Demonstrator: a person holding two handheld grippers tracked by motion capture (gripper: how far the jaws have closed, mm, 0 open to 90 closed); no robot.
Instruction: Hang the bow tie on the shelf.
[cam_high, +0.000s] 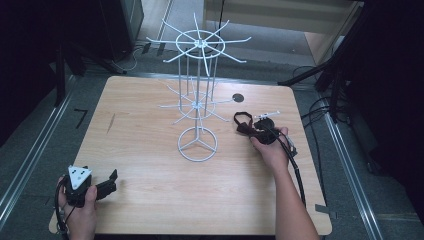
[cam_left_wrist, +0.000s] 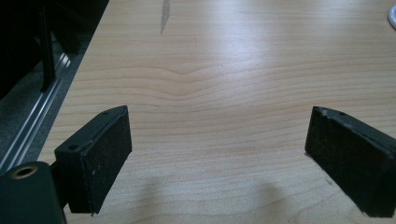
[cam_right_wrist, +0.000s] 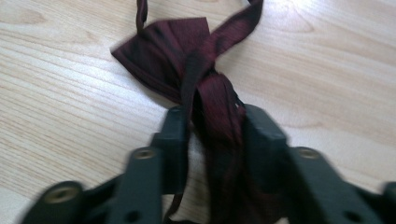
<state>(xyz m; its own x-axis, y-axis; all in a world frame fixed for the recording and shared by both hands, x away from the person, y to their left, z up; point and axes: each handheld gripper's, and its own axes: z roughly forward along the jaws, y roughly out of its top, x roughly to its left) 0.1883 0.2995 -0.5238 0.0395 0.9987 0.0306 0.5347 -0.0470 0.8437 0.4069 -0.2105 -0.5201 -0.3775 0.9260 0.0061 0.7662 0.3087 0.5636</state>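
A dark red bow tie (cam_high: 245, 127) with its strap loop lies on the wooden table (cam_high: 150, 150), just right of the white wire rack (cam_high: 198, 100). My right gripper (cam_high: 260, 132) is shut on the bow tie (cam_right_wrist: 205, 88), its jaws pinching the knot and one wing against the table top. The other wing spreads out ahead of the jaws. At the table's near left corner my left gripper (cam_high: 107, 182) rests low and open; its two pads (cam_left_wrist: 100, 158) stand far apart over bare wood with nothing between them.
The white rack has a ring base (cam_high: 198, 145) and two tiers of spoke hooks, standing mid-table. A round dark hole (cam_high: 238, 97) sits behind the tie. Dark equipment and cables line the floor on both sides.
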